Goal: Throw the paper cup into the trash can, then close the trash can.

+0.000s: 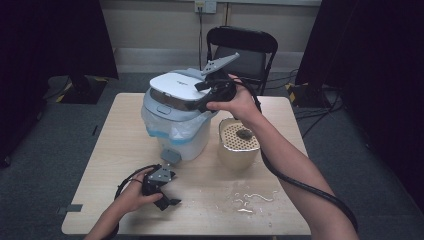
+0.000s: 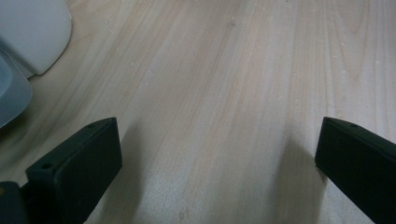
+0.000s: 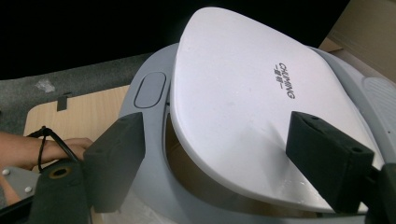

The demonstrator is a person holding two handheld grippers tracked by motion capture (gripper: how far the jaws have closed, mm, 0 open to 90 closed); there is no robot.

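White plastic is most of what my right claw (image 3: 215, 163) is looking at: the flat white lid (image 3: 243, 93) of a pale grey bin-like appliance (image 1: 175, 120) that sits toward the back left of the light wood worktop (image 1: 125, 115). The lid is tilted up at one edge, so a dark gap shows between it and the grey rim below. My right claw's two black pads stand apart, one off each side of the lid's near edge, and from the right gripper view I can't say either pad actually presses on it, so I'm calling it open around the lid rather than gripping. From the high view that hand (image 1: 239, 102) is up at the appliance's top right side. A clear bag with a blue edge (image 1: 165, 131) hangs out under the rim. Just beside the appliance on the right is a beige pot with a perforated insert (image 1: 239, 142), and there's some spilled stuff (image 1: 250, 197) on the wood in front of it. My left claw (image 1: 169, 201) rests low near the front left of the worktop, pads wide apart, nothing between them but bare wood.
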